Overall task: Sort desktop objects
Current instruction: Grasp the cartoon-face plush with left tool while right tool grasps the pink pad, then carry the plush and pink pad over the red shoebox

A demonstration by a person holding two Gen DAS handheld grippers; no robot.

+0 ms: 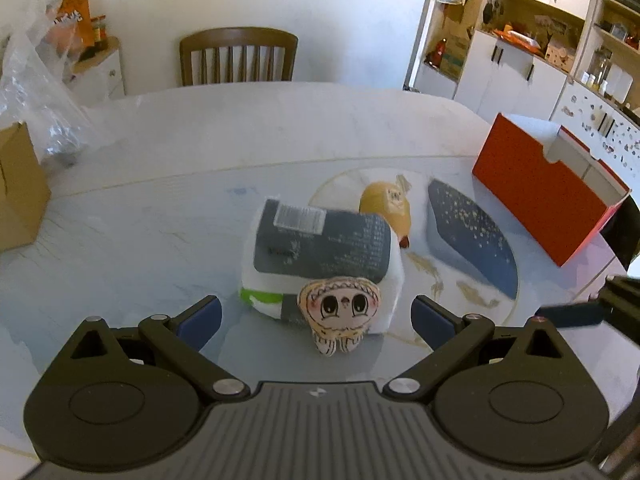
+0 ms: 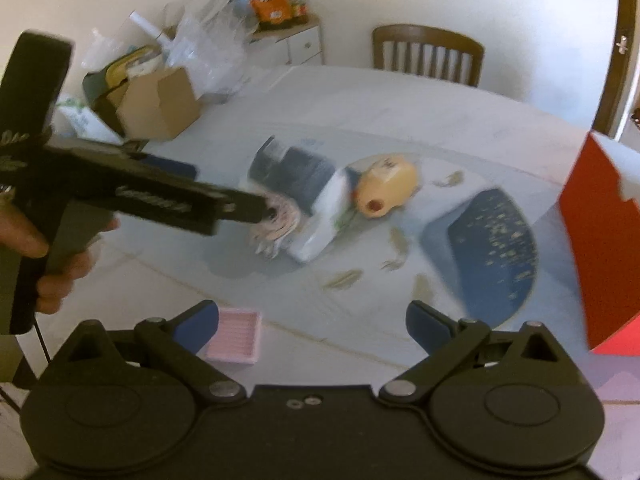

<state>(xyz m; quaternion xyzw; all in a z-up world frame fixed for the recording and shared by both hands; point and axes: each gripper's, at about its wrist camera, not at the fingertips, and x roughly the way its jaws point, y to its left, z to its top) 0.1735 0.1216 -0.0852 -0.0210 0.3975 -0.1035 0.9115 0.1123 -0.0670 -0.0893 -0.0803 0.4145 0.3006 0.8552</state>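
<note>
My left gripper (image 1: 316, 316) is open, its fingers wide apart on either side of a small plush doll (image 1: 340, 314) with big eyes that stands on the table. Right behind the doll lies a white and grey pack (image 1: 320, 252), and behind that a yellow plush toy (image 1: 386, 204). An open red box (image 1: 548, 188) stands at the right. My right gripper (image 2: 312, 322) is open and empty, above the table's near part. In the right wrist view the left gripper's body (image 2: 160, 196) reaches toward the doll (image 2: 276, 220), pack (image 2: 304, 184) and yellow toy (image 2: 388, 188).
A small pink tray (image 2: 236, 336) lies near my right gripper's left finger. A cardboard box (image 2: 160, 100) and clear plastic bags (image 2: 212, 48) sit at the table's far left. A wooden chair (image 1: 238, 56) stands behind the table. The table (image 1: 160, 220) has a blue patterned inlay (image 1: 472, 236).
</note>
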